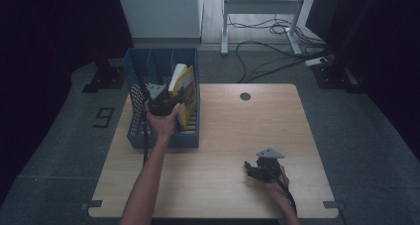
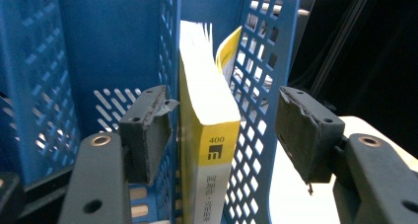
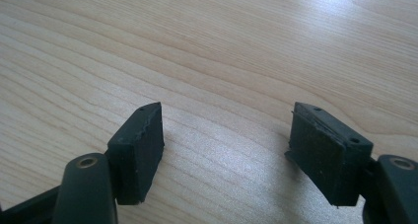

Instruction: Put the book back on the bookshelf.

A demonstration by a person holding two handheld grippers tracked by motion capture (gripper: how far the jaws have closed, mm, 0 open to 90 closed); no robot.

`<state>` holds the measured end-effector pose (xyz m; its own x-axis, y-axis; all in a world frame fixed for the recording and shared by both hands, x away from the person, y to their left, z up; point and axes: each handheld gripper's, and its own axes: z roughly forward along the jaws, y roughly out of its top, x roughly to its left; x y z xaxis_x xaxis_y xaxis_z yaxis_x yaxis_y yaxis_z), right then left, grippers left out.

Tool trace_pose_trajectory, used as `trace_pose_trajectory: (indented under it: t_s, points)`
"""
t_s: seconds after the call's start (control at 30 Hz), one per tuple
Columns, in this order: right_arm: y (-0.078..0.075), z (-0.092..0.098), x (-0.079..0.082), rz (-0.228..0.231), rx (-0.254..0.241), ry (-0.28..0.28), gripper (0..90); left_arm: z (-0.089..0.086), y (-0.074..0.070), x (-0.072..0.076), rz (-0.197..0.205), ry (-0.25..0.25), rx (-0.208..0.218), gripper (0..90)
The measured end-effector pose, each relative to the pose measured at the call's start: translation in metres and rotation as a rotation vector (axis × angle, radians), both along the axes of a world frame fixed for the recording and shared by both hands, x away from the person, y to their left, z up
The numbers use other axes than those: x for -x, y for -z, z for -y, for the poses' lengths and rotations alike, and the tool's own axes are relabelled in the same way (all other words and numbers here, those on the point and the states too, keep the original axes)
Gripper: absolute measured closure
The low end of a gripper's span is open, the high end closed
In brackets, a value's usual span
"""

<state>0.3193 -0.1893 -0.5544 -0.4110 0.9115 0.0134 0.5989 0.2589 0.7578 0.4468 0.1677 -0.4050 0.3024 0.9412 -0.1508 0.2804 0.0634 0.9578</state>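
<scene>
left hand-held gripper (image 2: 224,135) sits released, pads apart on either side of the yellow book (image 2: 209,135), not squeezing. book stands upright, spine towards the hand, in the right slot of the blue file rack (image 1: 136,86). best to back straight out. right hand-held gripper (image 3: 224,150) hangs open over the tabletop (image 1: 237,136).
</scene>
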Motion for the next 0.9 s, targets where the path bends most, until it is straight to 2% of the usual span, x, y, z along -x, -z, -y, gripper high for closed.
trace_pose_trajectory:
  t_s: [0.17,0.23,0.53,0.9]
  points:
    - [0.0,0.0,-0.001,0.001,0.001,0.002,28.0,-0.002,-0.004,0.006,0.005,0.025,0.002,36.3]
    - [0.0,0.0,-0.001,0.001,0.001,0.002,28.0,-0.004,-0.007,0.011,-0.002,0.056,0.005,35.7]
    - [0.0,0.0,-0.001,0.003,0.001,0.003,28.0,-0.011,-0.013,0.031,-0.014,0.121,0.009,33.6]
    - [0.0,0.0,-0.001,0.001,-0.001,0.004,27.9,-0.017,-0.001,0.06,-0.035,0.192,-0.01,33.7]
